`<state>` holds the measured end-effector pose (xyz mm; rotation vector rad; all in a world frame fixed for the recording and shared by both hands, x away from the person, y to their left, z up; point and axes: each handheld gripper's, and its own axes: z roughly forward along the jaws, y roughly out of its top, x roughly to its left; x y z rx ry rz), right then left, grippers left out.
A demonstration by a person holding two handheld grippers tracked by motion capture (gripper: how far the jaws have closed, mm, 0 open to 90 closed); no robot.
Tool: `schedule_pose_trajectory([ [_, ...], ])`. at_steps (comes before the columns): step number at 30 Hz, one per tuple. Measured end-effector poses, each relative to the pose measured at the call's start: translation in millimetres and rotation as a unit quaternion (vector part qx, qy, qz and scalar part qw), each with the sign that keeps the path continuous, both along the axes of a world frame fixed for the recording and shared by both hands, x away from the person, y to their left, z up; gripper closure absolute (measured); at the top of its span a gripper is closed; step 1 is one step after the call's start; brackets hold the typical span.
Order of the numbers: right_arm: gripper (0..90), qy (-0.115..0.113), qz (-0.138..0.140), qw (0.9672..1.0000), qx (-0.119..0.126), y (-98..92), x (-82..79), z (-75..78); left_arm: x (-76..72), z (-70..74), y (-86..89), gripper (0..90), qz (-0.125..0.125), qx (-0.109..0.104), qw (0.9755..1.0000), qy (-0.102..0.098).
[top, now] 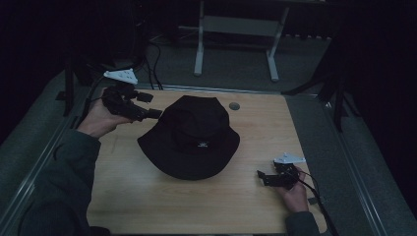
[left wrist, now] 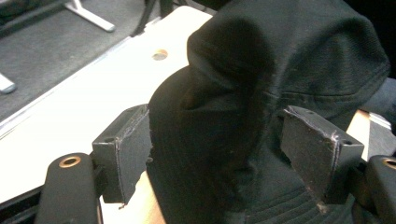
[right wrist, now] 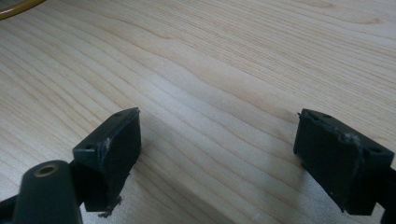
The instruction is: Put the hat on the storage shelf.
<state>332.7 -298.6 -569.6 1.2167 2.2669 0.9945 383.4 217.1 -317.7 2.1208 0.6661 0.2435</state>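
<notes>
While two hand-held grippers flank it, one black bucket hat (top: pixel 189 137) sits crown-up near the middle of a light wood-grain counter (top: pixel 246 206). Its cloth is soft and matte, with a dented, rounded crown, a stitched brim all round and one small white emblem at the front. In the left gripper view the hat (left wrist: pixel 280 70) shows a deep fold in the crown and rows of stitching on the brim.

At the hat's left edge, the left hand-held gripper (top: pixel 152 113) points its jaws toward the crown. Its two jaws stand spread wide, one on each side of a fold of the crown, and the worn black pads (left wrist: pixel 128 154) do not press on the cloth. One hand (top: pixel 98 120) in a dark green sleeve holds this tool, which carries a pale three-cornered plate on top.

Well apart from the hat, near the counter's right front corner, the right hand-held gripper (top: pixel 260 174) rests low over the wood, held by the other hand (top: pixel 294 194). Its two jaws are spread too, with bare wood grain between the scuffed pads (right wrist: pixel 114 149).

One small round hole (top: pixel 234 105) is set into the counter behind the hat. Beyond the far edge, one pale metal frame (top: pixel 236 39) stands on grey carpet.
</notes>
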Motion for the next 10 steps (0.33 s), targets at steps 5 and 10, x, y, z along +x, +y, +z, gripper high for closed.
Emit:
schedule_pose_trajectory([
  [5, 14.8, 0.000, 0.000, 1.0000, 0.000, 0.0, 0.0, 0.0, -3.3, 0.6, 7.8, 25.8, 0.039, -0.005, 0.9992, -0.008],
  [10, 14.8, 0.000, 0.000, 1.0000, 0.000, 0.0, 0.0, 0.0, -7.9, -0.1, 14.6, 27.8, 0.107, 0.013, 0.9939, -0.024],
])
